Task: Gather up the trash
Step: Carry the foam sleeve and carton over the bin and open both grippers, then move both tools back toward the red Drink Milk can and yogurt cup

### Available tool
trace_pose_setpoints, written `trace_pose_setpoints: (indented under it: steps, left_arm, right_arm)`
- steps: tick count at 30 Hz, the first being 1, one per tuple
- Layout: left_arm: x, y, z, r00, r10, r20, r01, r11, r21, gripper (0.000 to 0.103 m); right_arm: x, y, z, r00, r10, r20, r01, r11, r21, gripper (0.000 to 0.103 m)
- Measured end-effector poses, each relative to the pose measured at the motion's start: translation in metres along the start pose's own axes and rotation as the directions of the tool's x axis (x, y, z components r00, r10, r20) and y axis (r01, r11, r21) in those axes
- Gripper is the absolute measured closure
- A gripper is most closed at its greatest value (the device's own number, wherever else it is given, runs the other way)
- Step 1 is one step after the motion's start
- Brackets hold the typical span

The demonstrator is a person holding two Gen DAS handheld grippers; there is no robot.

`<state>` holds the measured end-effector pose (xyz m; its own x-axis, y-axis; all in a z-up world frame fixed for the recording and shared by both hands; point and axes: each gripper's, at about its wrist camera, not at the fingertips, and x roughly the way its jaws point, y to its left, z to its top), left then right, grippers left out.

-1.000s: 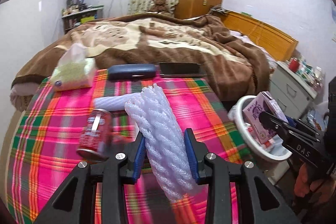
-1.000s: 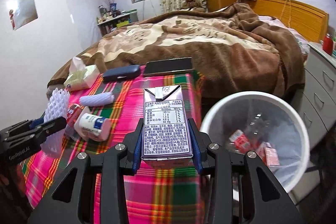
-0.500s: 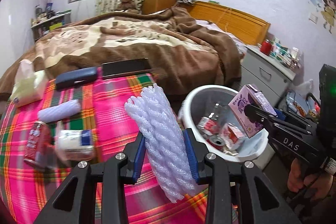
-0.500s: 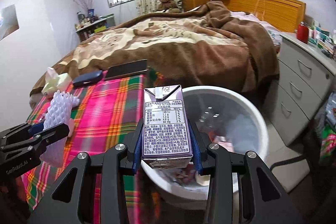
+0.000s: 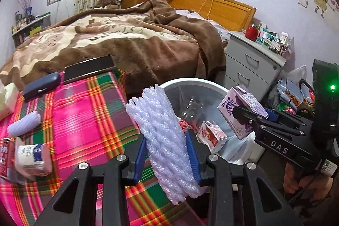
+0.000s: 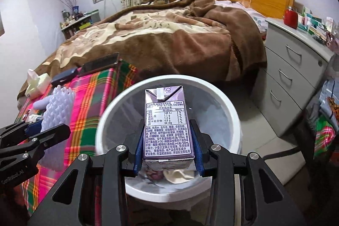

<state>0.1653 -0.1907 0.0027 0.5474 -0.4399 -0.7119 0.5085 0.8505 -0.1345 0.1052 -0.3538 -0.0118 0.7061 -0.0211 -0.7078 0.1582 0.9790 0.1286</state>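
Note:
My left gripper (image 5: 166,157) is shut on a white foam net sleeve (image 5: 163,139), held upright at the right edge of the plaid table beside the white trash bin (image 5: 190,83). My right gripper (image 6: 167,154) is shut on a purple drink carton (image 6: 167,120), which hangs over the open bin (image 6: 114,111). From the left wrist view the carton (image 5: 241,108) shows over the bin's right side in the right gripper (image 5: 254,120). A red carton (image 5: 211,135) and other trash lie inside the bin.
On the plaid cloth (image 5: 84,111) lie a second foam sleeve (image 5: 24,124), a white pot (image 5: 29,157), a dark case (image 5: 40,85) and a black phone (image 5: 89,69). A bed with a brown blanket (image 5: 127,39) stands behind, grey drawers (image 6: 296,82) to the right.
Both grippers have swung right from over the table toward the bin, each keeping its grip. The carton now hangs over the bin's opening and the foam sleeve has reached the table's edge.

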Motion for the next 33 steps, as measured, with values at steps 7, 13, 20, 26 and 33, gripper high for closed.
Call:
trace_pose_setpoints:
  steps: [7, 13, 20, 26, 33]
  left_arm:
    - [0.031, -0.009, 0.010, 0.999, -0.022, -0.039, 0.022, 1.000, -0.001, 0.066]
    - [0.045, -0.012, 0.013, 0.998, -0.041, -0.055, 0.041, 0.999, -0.011, 0.044]
    - [0.044, -0.010, 0.013, 0.998, -0.027, -0.054, 0.025, 0.999, -0.023, 0.041]
    - [0.029, -0.003, 0.007, 0.999, -0.017, -0.027, 0.016, 0.999, -0.038, 0.041]
    - [0.006, 0.014, -0.002, 1.000, 0.003, 0.001, -0.003, 0.997, -0.078, 0.041]
  right_arm:
    - [0.015, -0.011, 0.001, 0.999, -0.008, -0.051, 0.007, 1.000, -0.015, 0.063]
    - [0.022, -0.018, 0.000, 0.997, -0.023, -0.079, 0.022, 1.000, -0.017, 0.050]
    - [0.019, -0.022, -0.001, 0.997, -0.025, -0.069, 0.025, 1.000, -0.003, 0.041]
    - [0.011, -0.016, -0.001, 0.999, -0.020, -0.048, 0.019, 1.000, -0.006, 0.041]
    - [0.003, -0.002, -0.003, 1.000, -0.002, -0.021, 0.002, 1.000, -0.016, 0.041]
